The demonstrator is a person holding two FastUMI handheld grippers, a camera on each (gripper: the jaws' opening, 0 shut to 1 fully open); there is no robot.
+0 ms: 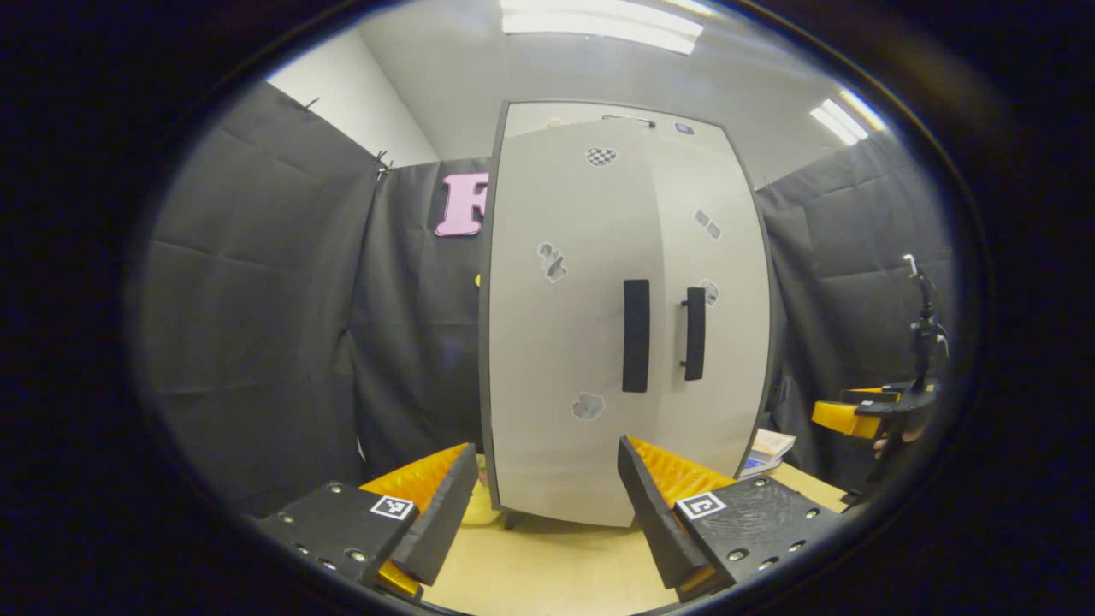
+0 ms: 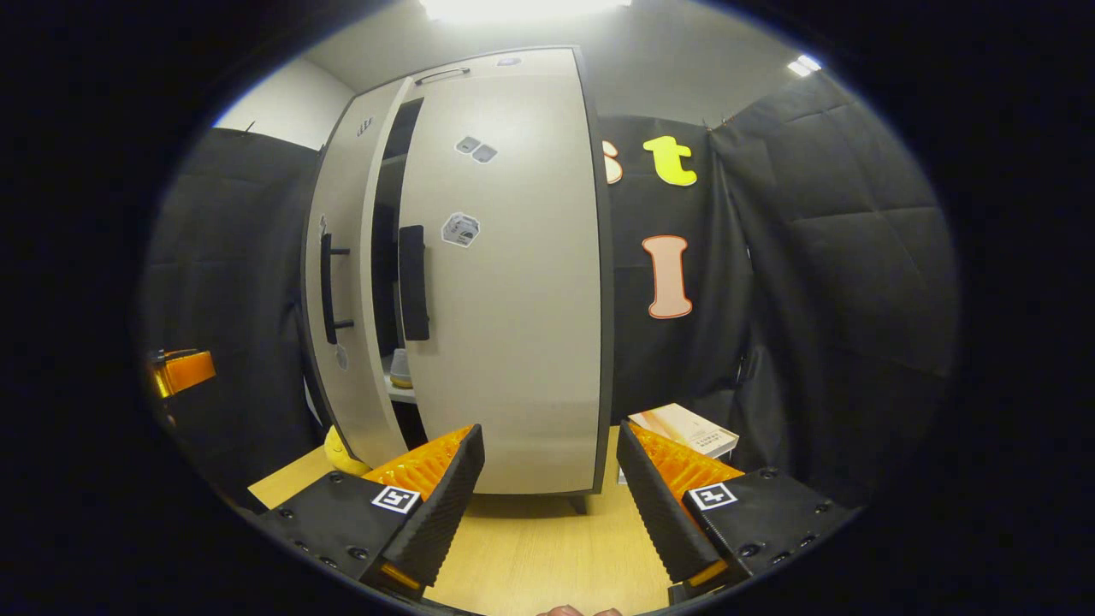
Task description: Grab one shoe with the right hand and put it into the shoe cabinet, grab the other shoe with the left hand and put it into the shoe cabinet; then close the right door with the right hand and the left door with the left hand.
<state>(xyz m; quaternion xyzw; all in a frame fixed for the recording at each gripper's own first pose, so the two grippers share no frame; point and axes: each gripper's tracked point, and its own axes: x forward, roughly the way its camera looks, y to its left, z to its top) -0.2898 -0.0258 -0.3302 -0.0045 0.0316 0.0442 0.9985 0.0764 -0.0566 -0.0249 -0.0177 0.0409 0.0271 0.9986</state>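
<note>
Right gripper view puts the shoe cabinet [image 2: 479, 282] dead ahead at twelve o'clock, standing on the wooden table [image 2: 547, 547]. My right gripper [image 2: 550, 479] is spread wide and carries nothing. The right door [image 2: 513, 282] looks shut or nearly so, its black handle [image 2: 412, 282] at about ten o'clock from my fingers. The left door [image 2: 342, 291] stands ajar, with a dark gap between the two doors; through that gap, low down at about ten o'clock, I make out something pale on a shelf, likely a shoe [image 2: 399, 368], though it is too small to be sure. A book [image 2: 684, 428] lies on the table at about one o'clock, beside the cabinet.

From the left gripper view, my left gripper [image 1: 547, 505] is equally wide and empty, facing the left door [image 1: 569, 316] at twelve o'clock; its handle [image 1: 636, 335] sits just right of centre, with the right door's handle [image 1: 695, 334] beside it. The other gripper [image 1: 864, 415] hangs at three o'clock.

I judge the shoes are in and the right door is dealt with, so the step in hand is closing the left door. That calls for bringing my left fingers forward onto the door's face near the handle edge and pushing it flush, steadily, so the light cabinet does not slide on the table.
</note>
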